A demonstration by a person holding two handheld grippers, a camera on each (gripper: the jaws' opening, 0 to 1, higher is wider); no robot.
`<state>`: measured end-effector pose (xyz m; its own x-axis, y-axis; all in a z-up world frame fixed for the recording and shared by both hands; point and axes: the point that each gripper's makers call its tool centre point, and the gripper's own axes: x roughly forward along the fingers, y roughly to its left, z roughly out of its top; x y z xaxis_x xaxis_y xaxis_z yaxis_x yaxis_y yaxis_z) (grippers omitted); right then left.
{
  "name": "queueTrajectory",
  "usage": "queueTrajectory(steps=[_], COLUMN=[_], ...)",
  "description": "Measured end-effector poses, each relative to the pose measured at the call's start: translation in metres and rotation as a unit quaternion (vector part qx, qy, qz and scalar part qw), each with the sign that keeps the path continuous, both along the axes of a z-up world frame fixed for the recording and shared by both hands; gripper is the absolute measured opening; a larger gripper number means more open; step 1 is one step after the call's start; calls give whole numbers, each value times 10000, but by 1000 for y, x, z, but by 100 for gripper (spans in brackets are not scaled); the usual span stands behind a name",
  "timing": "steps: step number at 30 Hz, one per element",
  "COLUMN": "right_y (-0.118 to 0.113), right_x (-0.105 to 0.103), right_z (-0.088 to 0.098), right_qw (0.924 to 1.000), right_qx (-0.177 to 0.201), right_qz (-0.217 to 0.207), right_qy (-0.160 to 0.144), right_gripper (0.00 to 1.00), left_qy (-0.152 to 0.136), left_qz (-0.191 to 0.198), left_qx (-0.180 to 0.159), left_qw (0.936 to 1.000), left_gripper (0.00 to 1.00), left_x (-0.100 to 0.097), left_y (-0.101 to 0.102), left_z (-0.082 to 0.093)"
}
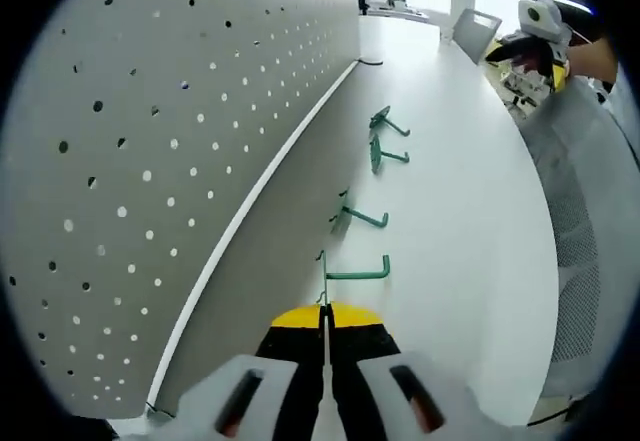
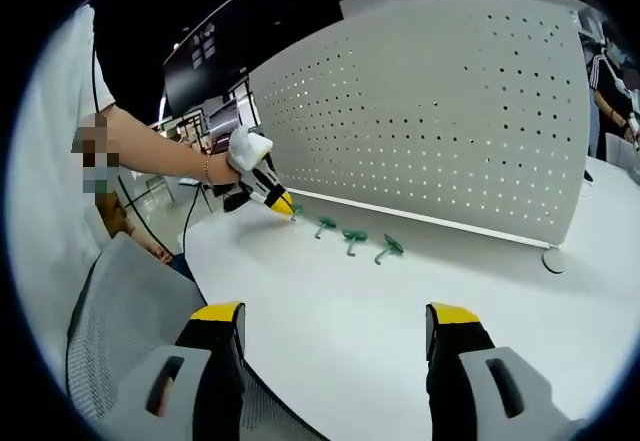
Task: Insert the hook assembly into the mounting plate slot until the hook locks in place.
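Note:
The grey pegboard mounting plate (image 1: 150, 161) stands along the white table (image 1: 470, 231). Several green hooks lie in a row at its base. The nearest hook (image 1: 357, 273) has its thin back end running into my left gripper (image 1: 324, 313), whose yellow-tipped jaws are shut on it. In the right gripper view the pegboard (image 2: 450, 131) rises behind the row of hooks (image 2: 352, 236). At the row's left end a gloved hand holds the left gripper (image 2: 284, 204) low on the table. My right gripper (image 2: 335, 326) is open with nothing between its jaws, well back from the hooks.
A grey mesh chair (image 2: 120, 321) stands at the table's near edge, also seen as the mesh chair (image 1: 580, 241). The pegboard's foot (image 2: 552, 259) rests on the table at the right. Other hooks (image 1: 362, 218) (image 1: 386, 156) lie further along the board.

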<state>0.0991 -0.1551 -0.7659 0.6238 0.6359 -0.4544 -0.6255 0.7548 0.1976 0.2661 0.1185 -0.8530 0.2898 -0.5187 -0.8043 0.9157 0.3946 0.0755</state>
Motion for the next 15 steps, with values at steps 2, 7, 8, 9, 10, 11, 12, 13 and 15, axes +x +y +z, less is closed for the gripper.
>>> queueTrajectory(steps=[2, 7, 8, 9, 10, 11, 12, 13, 15], right_y=[0, 2, 2, 2, 3, 3, 3, 3, 4], right_x=[0, 2, 2, 2, 2, 3, 3, 3, 4], right_z=[0, 3, 3, 4, 5, 5, 6, 6, 7], right_qw=[10000, 10000, 10000, 10000, 10000, 10000, 10000, 10000, 9999], right_qx=[7, 54, 53, 61, 69, 70, 71, 76, 82], right_qz=[4, -11, -8, -8, -9, -8, -6, -3, 2], right_qy=[-8, -34, -37, -45, -51, -57, -62, -63, -80], right_gripper=[71, 71, 71, 71, 71, 71, 71, 71, 71], left_qy=[-14, -120, -123, -172, -202, -236, -245, -261, -312], left_qz=[61, 263, 307, 335, 353, 366, 370, 381, 400], left_qx=[-136, -548, -621, -680, -722, -792, -806, -878, -989], left_qw=[9999, 9981, 9975, 9970, 9966, 9959, 9958, 9951, 9938], left_gripper=[1, 1, 1, 1, 1, 1, 1, 1, 1], left_x=[-2, -4, -5, -5, -5, -6, -6, -7, -10], left_y=[-3, -10, -11, -13, -13, -15, -16, -18, -22], left_z=[4, 15, 18, 22, 24, 27, 28, 31, 38])
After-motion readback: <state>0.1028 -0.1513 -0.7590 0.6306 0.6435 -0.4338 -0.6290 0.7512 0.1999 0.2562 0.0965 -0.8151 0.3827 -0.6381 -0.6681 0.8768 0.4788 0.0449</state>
